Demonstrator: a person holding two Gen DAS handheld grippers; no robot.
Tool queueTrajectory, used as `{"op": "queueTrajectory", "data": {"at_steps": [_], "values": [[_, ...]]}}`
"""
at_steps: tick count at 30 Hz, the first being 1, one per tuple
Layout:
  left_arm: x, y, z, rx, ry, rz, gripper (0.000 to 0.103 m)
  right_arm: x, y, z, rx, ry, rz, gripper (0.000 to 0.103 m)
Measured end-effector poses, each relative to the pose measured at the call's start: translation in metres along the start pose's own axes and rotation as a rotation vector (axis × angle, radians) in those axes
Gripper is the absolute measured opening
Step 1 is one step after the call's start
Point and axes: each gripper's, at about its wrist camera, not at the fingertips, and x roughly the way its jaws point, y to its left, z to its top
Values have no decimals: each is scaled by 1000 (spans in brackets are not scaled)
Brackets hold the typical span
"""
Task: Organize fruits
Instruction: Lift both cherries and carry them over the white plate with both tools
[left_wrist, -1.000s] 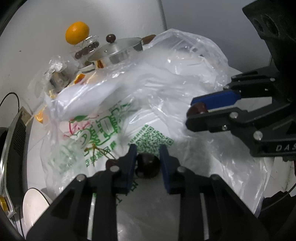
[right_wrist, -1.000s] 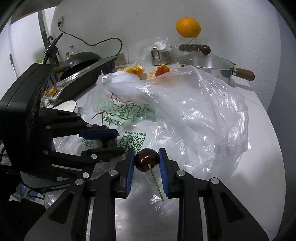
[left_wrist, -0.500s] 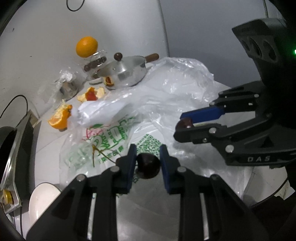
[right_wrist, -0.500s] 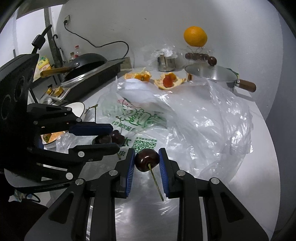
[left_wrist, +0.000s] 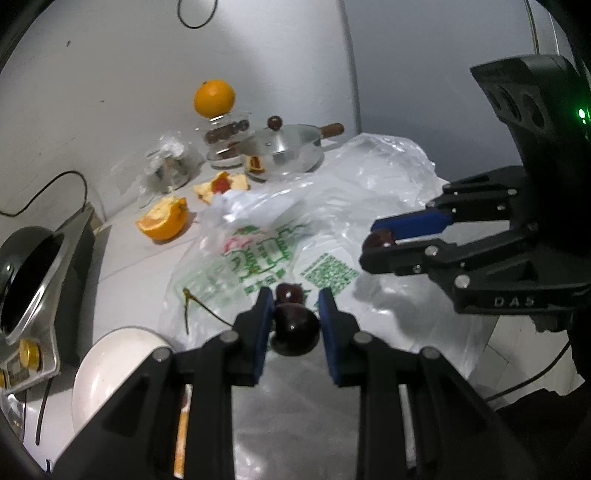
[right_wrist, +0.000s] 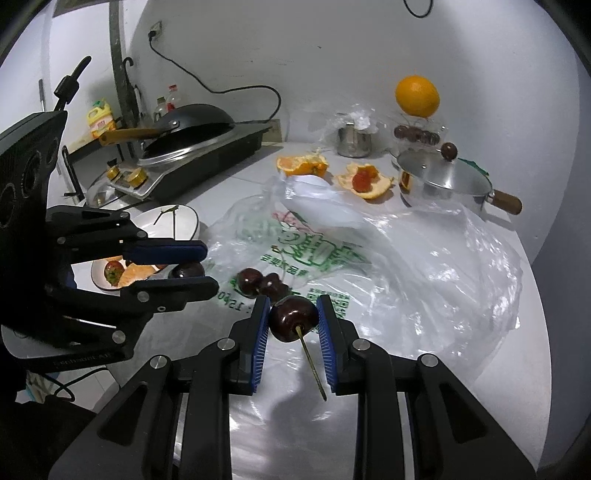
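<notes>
Dark red cherry (left_wrist: 294, 328) pinched between the blue pads of the left hand-held gripper (left_wrist: 295, 325), held above the tabletop (left_wrist: 122, 266) over the near edge of the plastic bag (left_wrist: 332, 229). Second cherry with stem (right_wrist: 293, 319) pinched in the right hand-held gripper (right_wrist: 293, 323); stem points down toward the camera. Each gripper shows in the other's view: the right one from the right side of the left view, the left one from the left side of the right view, both clamped on their fruit.

Loose cherries (right_wrist: 258, 282) lie on the bag, just beyond the right gripper's tips. A bare stem (left_wrist: 192, 302) lies on the bag's left edge.

White bowl (left_wrist: 110, 365) near left on the tabletop. A plate (right_wrist: 122, 273) with fruit pieces sits behind the left gripper in the right view.

Far side: orange half (left_wrist: 162, 221), peel holding a red piece (right_wrist: 364, 181), steel pot (right_wrist: 439, 181) with lid and wooden handle, whole orange (right_wrist: 417, 95) raised on a clear stand. Stove with wok (right_wrist: 192, 122) at far left.
</notes>
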Motion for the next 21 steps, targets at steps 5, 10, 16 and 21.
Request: {"op": "queueTrajectory", "data": {"at_steps": [5,10,16,21], "values": [[-13,12,-10,-25,-13,6,26,1,16,3,-20,6,-6,28],[-25,27,-22,-54,-26,12,26,4,35,9,-47,11,-8,28],[-37,45,-35,-92,-45,21,26,9,54,15,-78,27,-14,28],[-48,64,-52,-123,-48,39,26,17,72,20,-101,34,-12,28]]}}
